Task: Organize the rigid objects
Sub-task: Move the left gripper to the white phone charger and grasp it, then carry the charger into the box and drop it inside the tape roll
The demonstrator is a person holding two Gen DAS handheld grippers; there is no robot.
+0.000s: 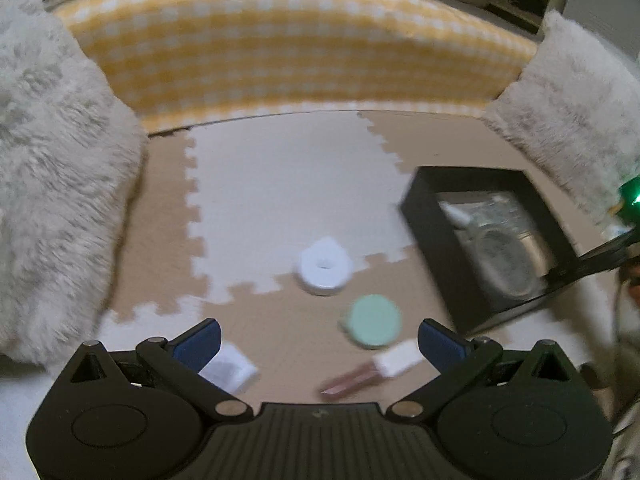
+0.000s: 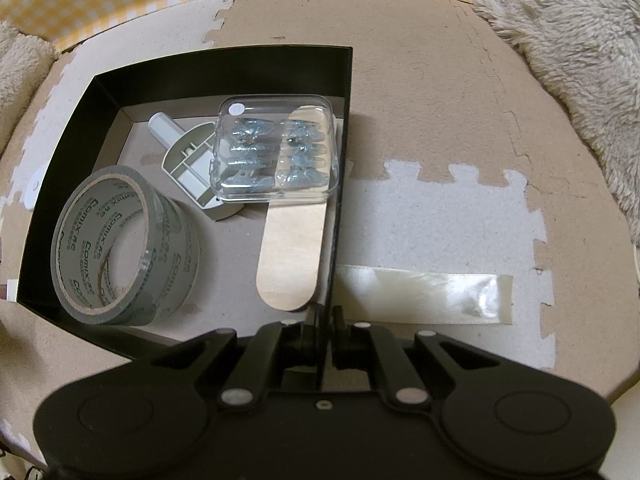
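My left gripper (image 1: 318, 344) is open with nothing between its blue pads (image 1: 196, 344), and hovers over loose items on the foam mat. Ahead of it lie a white round object (image 1: 325, 266) and a mint-green disc (image 1: 372, 322). A pink tube with a white cap (image 1: 372, 374) lies between the fingers, and a small white packet (image 1: 230, 370) lies by the left finger. My right gripper (image 2: 326, 320) is shut on the right wall of the black box (image 2: 344, 128). Inside are a tape roll (image 2: 120, 248), a clear case of clips (image 2: 276, 148), a wooden stick (image 2: 292, 248) and a white plastic part (image 2: 192, 160).
The black box (image 1: 424, 216) stands to the right of the loose items. Fluffy cushions (image 1: 52, 168) flank the mat on both sides, and a yellow checked cushion (image 1: 280, 48) closes off the far edge. A strip of clear tape (image 2: 424, 296) lies on the mat right of the box.
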